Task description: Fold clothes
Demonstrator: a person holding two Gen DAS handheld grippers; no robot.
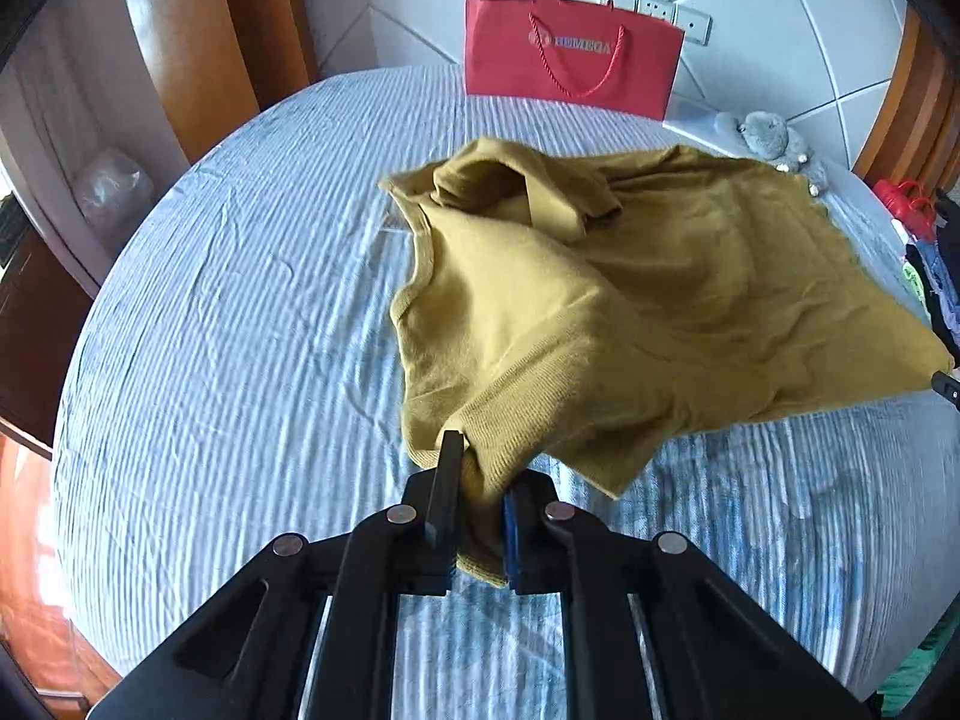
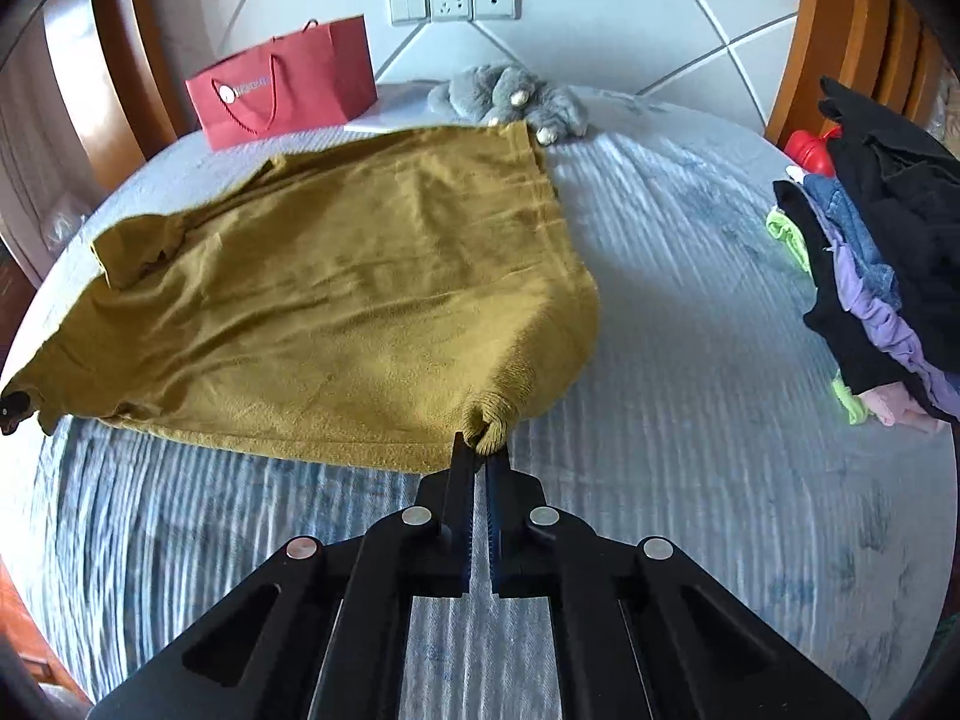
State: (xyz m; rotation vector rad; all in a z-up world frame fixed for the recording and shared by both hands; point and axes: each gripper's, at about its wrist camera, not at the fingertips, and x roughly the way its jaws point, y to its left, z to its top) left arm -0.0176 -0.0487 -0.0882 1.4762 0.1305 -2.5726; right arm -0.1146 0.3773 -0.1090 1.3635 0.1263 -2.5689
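Note:
A mustard-yellow knit top lies partly lifted over the striped blue bedspread. My left gripper is shut on a bunched corner of the top, with cloth pinched between its black fingers. In the right wrist view the same top spreads to the left, and my right gripper is shut on another bunched corner of its near edge. The near edge hangs stretched between both grips, just above the bed. A folded sleeve lies on the top's far left part.
A red paper bag stands at the headboard, with a grey plush toy beside it. A pile of dark and coloured clothes lies on the bed's right side. Wooden bed-frame posts flank the headboard.

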